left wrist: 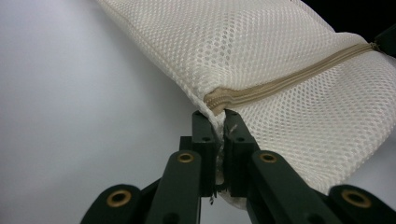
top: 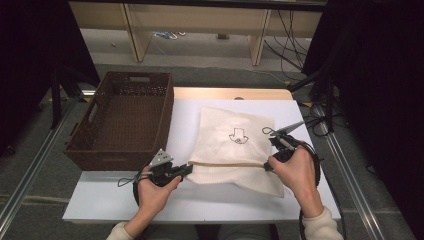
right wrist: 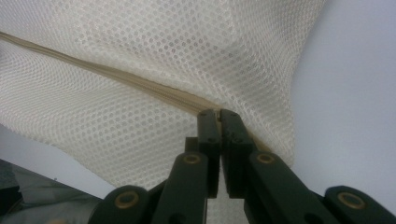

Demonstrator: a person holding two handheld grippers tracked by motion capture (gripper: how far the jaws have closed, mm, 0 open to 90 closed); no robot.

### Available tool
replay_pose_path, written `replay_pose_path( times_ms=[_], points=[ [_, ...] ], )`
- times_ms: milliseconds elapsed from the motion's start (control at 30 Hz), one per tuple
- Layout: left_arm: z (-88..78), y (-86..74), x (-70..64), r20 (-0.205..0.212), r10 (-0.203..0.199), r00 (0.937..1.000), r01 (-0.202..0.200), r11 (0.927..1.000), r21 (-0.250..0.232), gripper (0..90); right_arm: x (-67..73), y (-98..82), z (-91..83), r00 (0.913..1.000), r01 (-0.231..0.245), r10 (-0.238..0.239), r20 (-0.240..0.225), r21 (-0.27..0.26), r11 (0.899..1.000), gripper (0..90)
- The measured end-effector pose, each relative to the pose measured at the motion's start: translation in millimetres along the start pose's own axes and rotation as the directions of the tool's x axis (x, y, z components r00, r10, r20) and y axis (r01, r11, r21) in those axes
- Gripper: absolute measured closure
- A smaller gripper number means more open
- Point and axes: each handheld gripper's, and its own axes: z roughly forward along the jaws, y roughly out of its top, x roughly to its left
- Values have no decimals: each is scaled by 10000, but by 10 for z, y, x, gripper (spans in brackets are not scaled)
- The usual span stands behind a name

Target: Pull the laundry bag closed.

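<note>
Left gripper (top: 188,168): low near the table's front edge, held in the left hand (top: 152,192), jaws pinched together; right gripper (top: 267,165): opposite, gripped by the right hand (top: 296,170), jaws apparently clamped likewise; both forearms enter from the front edge.

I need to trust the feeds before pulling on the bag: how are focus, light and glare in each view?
High view: soft, low in detail, dark at both sides, the mesh laundry bag evenly lit on the white table. Left gripper view: mesh and zipper sharp, table washed out, no hard glare. Right gripper view: mesh sharp near the jaws, softer toward the top edge.
</note>
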Motion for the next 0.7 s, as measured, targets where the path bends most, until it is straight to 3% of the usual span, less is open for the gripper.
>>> replay_pose_path(
  times_ms=[133, 233, 267, 400, 467, 533, 700],
  points=[
    [2, 0, -5, 48, -21, 10000, 21, 10000, -32, 851, -2, -7, 1, 9999, -131, 131, 23, 11, 9999, 884],
    [2, -2, -4, 27, -9, 10000, 9, 10000, -28, 851, -20, -11, 12, 9999, 79, -78, 81, -111, 9999, 884],
    [0, -1, -7, -1, -33, 10000, 33, 10000, -29, 851, -17, -16, -4, 9998, -180, 179, 26, 51, 9998, 884],
    [0, -1, -4, 4, -17, 10000, 17, 10000, -9, 851, -31, -29, -5, 9994, -308, 308, 164, 41, 9995, 884],
    [5, -1, -8, 27, -25, 10000, 25, 10000, -28, 851, -65, -34, 4, 10000, -15, 16, 86, -103, 9999, 884],
    [5, -1, -9, 46, -63, 10000, 64, 10000, -56, 851, -59, -39, -5, 9997, -208, 208, 91, -16, 9998, 884],
    [0, 1, -3, 66, 79, 9999, -79, 10000, -15, 851, -70, -46, 2, 9999, -51, 52, 103, -104, 9999, 884]
  ],
)
